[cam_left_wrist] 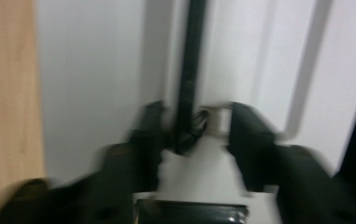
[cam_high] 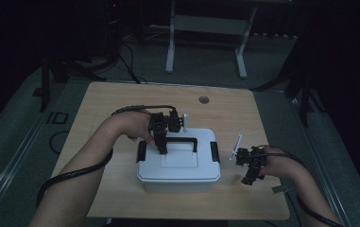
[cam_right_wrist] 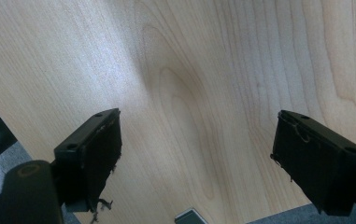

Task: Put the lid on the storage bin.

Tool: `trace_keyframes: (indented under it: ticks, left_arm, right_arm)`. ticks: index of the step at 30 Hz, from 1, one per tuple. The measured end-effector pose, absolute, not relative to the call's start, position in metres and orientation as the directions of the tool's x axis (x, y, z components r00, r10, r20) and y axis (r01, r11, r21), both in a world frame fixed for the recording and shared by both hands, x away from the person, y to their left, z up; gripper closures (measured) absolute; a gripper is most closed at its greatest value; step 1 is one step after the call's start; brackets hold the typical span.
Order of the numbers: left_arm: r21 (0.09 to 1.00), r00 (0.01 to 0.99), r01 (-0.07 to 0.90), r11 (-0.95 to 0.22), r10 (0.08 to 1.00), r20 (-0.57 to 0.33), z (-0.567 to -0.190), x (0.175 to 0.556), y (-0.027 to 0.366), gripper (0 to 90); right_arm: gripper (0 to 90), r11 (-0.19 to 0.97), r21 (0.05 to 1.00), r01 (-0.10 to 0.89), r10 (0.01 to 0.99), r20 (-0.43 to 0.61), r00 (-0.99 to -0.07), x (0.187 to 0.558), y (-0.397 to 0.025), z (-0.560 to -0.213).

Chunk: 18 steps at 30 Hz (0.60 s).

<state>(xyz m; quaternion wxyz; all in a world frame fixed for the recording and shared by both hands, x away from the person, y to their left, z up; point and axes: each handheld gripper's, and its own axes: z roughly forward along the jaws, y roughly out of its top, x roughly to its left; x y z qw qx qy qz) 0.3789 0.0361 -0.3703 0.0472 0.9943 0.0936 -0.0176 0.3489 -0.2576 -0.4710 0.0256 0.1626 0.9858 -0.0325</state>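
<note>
A white lidded box [cam_high: 177, 168] sits on the middle of the wooden table [cam_high: 116, 104], with a black carry handle [cam_high: 183, 140] on its lid and a black latch [cam_high: 214, 152] on each side. My left gripper [cam_high: 162, 150] points down at the left end of the handle. In the left gripper view, which is blurred, its jaws stand apart with the handle [cam_left_wrist: 188, 70] running between them, closer to the left jaw, over the white lid [cam_left_wrist: 96, 70]. My right gripper [cam_high: 249, 178] hovers right of the box, and its jaws [cam_right_wrist: 196, 154] are wide open over bare table [cam_right_wrist: 189, 70].
A round grommet [cam_high: 204, 100] sits near the table's far edge. A white desk frame [cam_high: 170, 47] stands on the floor behind. The table's near edge and grey floor [cam_right_wrist: 278, 218] lie just below the right gripper. Cables trail from both grippers.
</note>
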Motion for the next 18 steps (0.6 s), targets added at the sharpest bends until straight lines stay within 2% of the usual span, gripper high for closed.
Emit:
trace_keyframes:
  ticks: [7, 9, 12, 18]
  left_arm:
    - [0.150, 0.967, 0.252, -0.956, 0.256, 0.011, -0.370, 0.380, 0.054, 14.0]
    - [0.167, 0.962, 0.267, -0.949, 0.273, 0.013, -0.369, 0.380, 0.060, 13.2]
    - [0.187, 0.960, 0.275, -0.943, 0.282, 0.006, -0.367, 0.379, 0.070, 3.4]
    - [0.278, 0.947, 0.300, -0.913, 0.320, 0.028, -0.364, 0.373, 0.095, 2.4]
  right_arm:
    - [15.4, 0.945, -0.054, 0.324, 0.321, -0.061, -0.945, 0.348, -0.256, -0.470]
    - [15.3, 0.944, -0.056, 0.324, 0.321, -0.062, -0.945, 0.349, -0.256, -0.470]
    - [15.3, 0.944, -0.057, 0.324, 0.320, -0.063, -0.945, 0.349, -0.256, -0.469]
    - [15.3, 0.944, -0.051, 0.327, 0.324, -0.063, -0.944, 0.348, -0.256, -0.469]
